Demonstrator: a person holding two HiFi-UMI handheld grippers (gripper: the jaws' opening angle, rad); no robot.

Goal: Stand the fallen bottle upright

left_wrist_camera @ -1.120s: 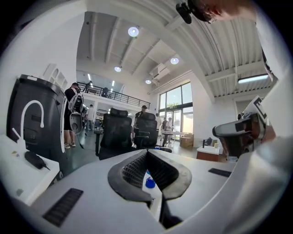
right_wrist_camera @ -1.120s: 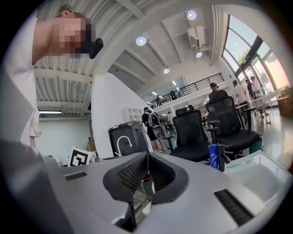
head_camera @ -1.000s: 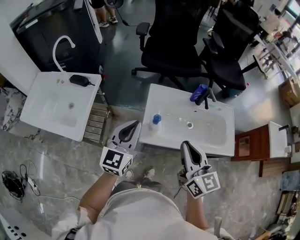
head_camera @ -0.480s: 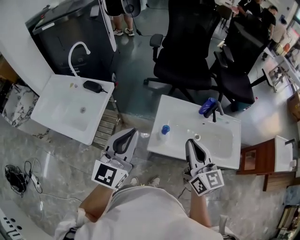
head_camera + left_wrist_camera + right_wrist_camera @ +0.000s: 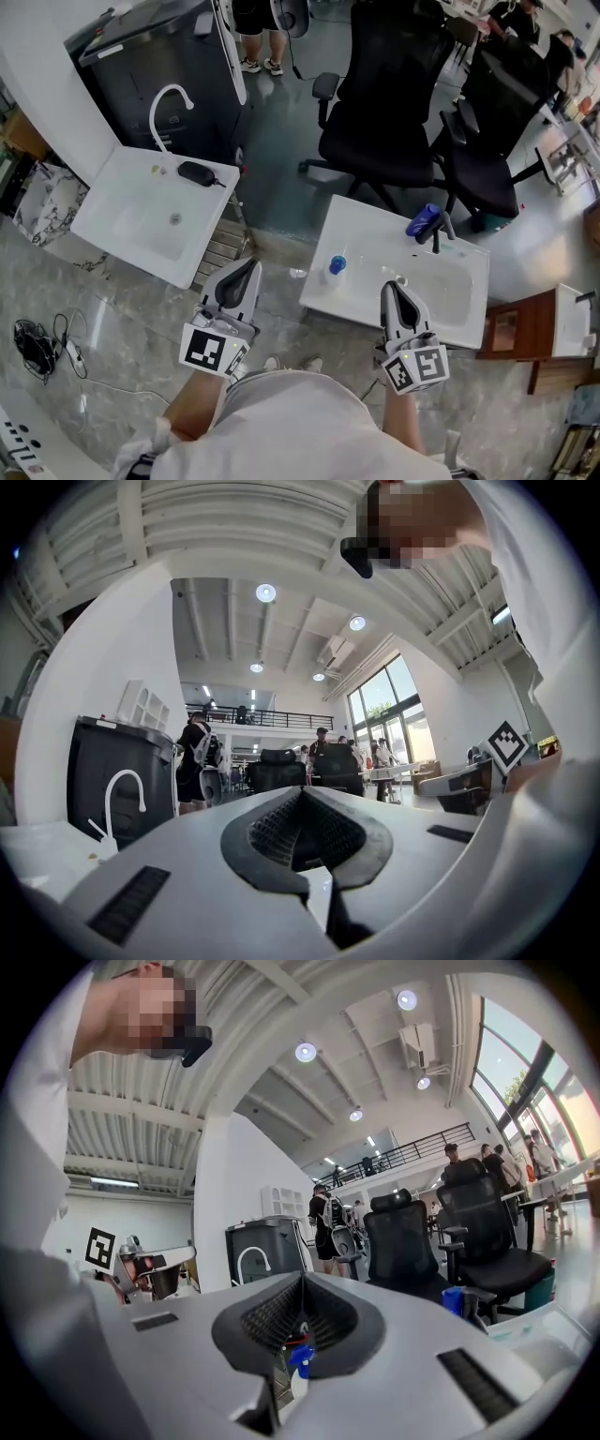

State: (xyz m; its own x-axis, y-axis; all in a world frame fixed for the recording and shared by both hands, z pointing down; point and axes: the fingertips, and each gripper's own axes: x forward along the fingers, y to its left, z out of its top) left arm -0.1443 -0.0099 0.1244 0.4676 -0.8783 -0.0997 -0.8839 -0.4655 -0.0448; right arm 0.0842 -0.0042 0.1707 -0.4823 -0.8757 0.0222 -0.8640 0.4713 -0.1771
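A small clear bottle with a blue cap stands upright on the near left corner of a white sink basin; it also shows low between the right gripper's jaws. A blue bottle-like thing lies by the black faucet at the basin's far edge, also seen in the right gripper view. My left gripper is shut and empty, left of the basin and apart from it. Over the basin's near edge, my right gripper is shut with nothing held. Both point roughly level.
A second white basin with a white faucet and a black item stands at the left. Black office chairs stand behind the sink. Cables lie on the marble floor; a wooden cabinet is at the right.
My left gripper has drawn away from the basin's corner, toward the lower left. The right gripper has shifted only slightly. The blue-capped bottle stays upright in the same spot.
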